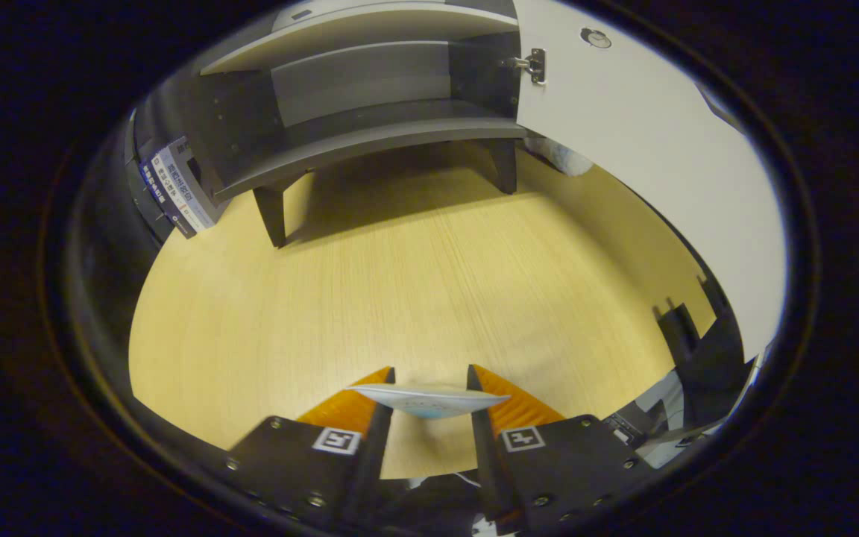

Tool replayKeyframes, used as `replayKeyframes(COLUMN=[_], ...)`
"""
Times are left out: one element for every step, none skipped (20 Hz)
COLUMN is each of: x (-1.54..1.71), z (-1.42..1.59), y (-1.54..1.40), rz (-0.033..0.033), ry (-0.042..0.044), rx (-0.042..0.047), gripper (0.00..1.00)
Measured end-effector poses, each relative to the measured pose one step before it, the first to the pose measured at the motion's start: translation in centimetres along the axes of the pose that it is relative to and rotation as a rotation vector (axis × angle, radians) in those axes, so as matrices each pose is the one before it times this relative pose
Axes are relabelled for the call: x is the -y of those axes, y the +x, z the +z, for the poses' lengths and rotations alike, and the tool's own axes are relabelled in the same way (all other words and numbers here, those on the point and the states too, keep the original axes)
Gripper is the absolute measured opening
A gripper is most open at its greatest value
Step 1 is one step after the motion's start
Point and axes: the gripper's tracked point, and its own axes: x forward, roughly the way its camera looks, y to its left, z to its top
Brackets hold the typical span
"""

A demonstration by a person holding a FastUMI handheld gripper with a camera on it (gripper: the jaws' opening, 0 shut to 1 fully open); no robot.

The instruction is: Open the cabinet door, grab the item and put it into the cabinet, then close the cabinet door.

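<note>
Your gripper [429, 377] fingers pinch one flat packet [429, 399] between them. One cabinet [370, 112] at 12 o'clock, door [646, 164] open.

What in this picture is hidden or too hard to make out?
- The item: seen edge-on between the fingers of the gripper, so its kind and face cannot be told.
- The cabinet: its top is cut off by the view's edge, and the open door hides whatever lies behind it.
- The box left of the cabinet: its print is too small to make out.
- The dark stand by the door: cut off by the edge.
</note>
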Motion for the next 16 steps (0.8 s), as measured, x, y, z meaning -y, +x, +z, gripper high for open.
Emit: replayKeyframes(x=[-0.198, -0.111, 0.129, -0.152, -0.140, 0.005, -0.153, -0.108, -0.082, -0.017, -0.038, -0.059, -0.152, -0.019, -0.127, -0.052], z=[0.323, -0.018, -0.024, 0.083, -0.124, -0.010, -0.027, -0.106, 0.064, 0.009, 0.133, 0.144, 0.441, 0.591, 0.852, 1.064], y=[-0.263, 0.061, -0.038, 0.114, -0.068, 0.008, -0.122, 0.002, -0.021, -0.050, -0.054, -0.184, -0.323, -0.444, -0.543, -0.585], rz=[0.00726, 0.00376, -0.00796, 0.00111, 0.00468, -0.00073, 0.00519, 0.00583, 0.00437, 0.00416, 0.00495, 0.00608, 0.00828, 0.00380, 0.00665, 0.00535], ry=[-0.01116, -0.00730, 0.00010, 0.00092, -0.00759, -0.00535, -0.00807, -0.00944, -0.00609, -0.00212, 0.00298, 0.00518, 0.00696, 0.00412, -0.00151, -0.00260], rx=[-0.00031, 0.00235, 0.00247, 0.00668, -0.00418, 0.00220, -0.00014, -0.00267, 0.00117, -0.00217, 0.00084, 0.00215, 0.00795, 0.01352, 0.01834, 0.02021], gripper=[0.54, 0.53, 0.53, 0.45, 0.45, 0.45, 0.45, 0.45, 0.45, 0.44, 0.44, 0.44, 0.44, 0.44, 0.44, 0.44])
